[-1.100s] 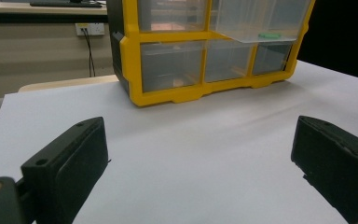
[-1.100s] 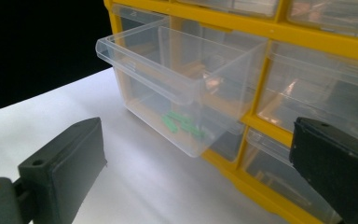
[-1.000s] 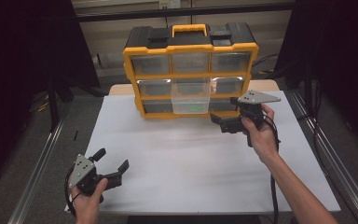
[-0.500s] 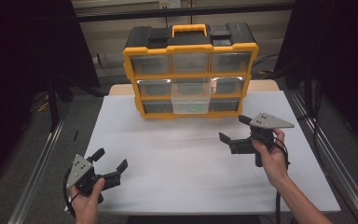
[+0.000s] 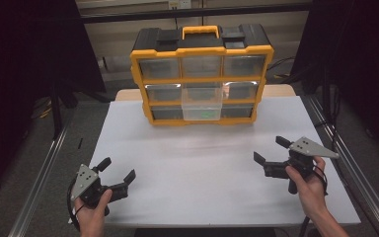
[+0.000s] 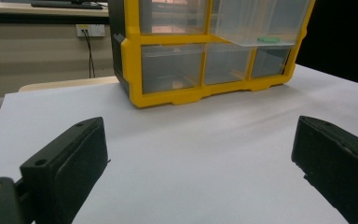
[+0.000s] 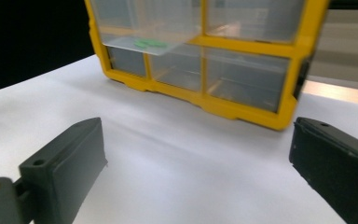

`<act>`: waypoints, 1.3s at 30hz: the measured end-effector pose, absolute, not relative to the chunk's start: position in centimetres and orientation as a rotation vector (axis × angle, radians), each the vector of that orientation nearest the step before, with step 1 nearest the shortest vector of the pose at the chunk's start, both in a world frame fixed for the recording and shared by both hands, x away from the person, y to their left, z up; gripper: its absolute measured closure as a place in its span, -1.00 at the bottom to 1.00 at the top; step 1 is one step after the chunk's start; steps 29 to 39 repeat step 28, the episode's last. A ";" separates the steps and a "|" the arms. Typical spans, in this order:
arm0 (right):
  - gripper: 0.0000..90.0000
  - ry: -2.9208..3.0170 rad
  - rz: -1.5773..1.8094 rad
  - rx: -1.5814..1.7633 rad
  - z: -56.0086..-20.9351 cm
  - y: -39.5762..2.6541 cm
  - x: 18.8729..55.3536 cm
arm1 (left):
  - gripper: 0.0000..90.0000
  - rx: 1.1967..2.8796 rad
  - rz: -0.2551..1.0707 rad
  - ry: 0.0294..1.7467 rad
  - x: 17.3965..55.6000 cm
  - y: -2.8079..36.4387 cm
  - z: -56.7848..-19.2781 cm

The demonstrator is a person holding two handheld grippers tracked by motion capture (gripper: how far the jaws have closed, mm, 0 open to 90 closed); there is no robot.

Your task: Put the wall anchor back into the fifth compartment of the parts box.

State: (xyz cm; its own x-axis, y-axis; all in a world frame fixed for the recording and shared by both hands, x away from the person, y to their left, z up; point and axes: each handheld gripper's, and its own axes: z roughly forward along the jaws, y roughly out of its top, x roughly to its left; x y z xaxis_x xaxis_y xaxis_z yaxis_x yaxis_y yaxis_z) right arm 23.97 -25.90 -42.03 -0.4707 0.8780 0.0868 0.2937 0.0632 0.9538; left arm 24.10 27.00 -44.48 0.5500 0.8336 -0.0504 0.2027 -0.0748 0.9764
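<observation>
A yellow and black drawer cabinet (image 5: 201,74) stands at the far side of the white table (image 5: 202,173). Its middle clear drawer (image 5: 202,104) is pulled out, and a small green item (image 5: 206,116) lies inside it. The same cabinet (image 6: 205,51) shows in the left gripper view with the green item (image 6: 266,40), and also as a cabinet (image 7: 205,51) with the green item (image 7: 149,44) in the right gripper view. My left gripper (image 5: 117,169) is open at the near left, holding nothing. My right gripper (image 5: 271,149) is open at the near right, also holding nothing.
Metal rails (image 5: 39,182) run along both sides of the table. A wall socket with a cable (image 6: 89,32) sits behind the cabinet. Bare white tabletop (image 5: 197,148) lies between the grippers and the cabinet.
My right gripper has drawn back from the cabinet front to the near right of the table. The left gripper has stayed put.
</observation>
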 end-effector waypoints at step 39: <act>-0.98 1.662 1.303 1.298 -45.7 -29.2 20.2 | -0.92 1.597 0.644 0.929 24.1 26.9 -44.8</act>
